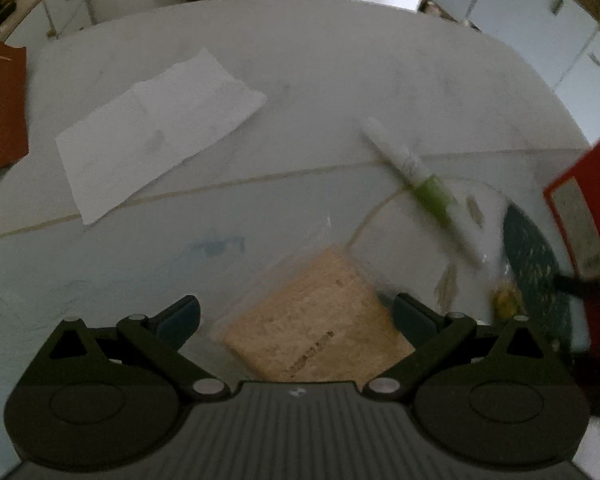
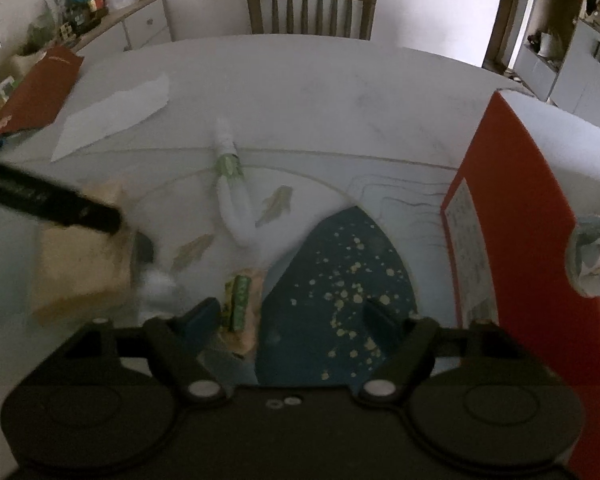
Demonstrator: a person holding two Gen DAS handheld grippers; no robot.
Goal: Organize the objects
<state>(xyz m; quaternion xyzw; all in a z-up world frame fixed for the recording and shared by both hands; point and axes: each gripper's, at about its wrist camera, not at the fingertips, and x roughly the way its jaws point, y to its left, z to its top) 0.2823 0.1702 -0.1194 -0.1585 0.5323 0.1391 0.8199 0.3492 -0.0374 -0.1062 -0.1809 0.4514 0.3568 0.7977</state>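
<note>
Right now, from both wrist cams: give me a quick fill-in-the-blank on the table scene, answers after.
1. The tan packet in clear wrap lies between the fingers of the ____ gripper.
2. The white tube has a ____ band around it.
3. The flat white paper sheet lies on the pale table, to the ____ of the tube.
4. The tall box by the right gripper is ____.

Missing words: left; green; left; red

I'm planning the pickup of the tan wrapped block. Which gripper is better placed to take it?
Probably left. The left gripper is open with the tan block lying right between its jaws. The right gripper, also open, sits over the dark blue patch, with the block off to its left.
</note>
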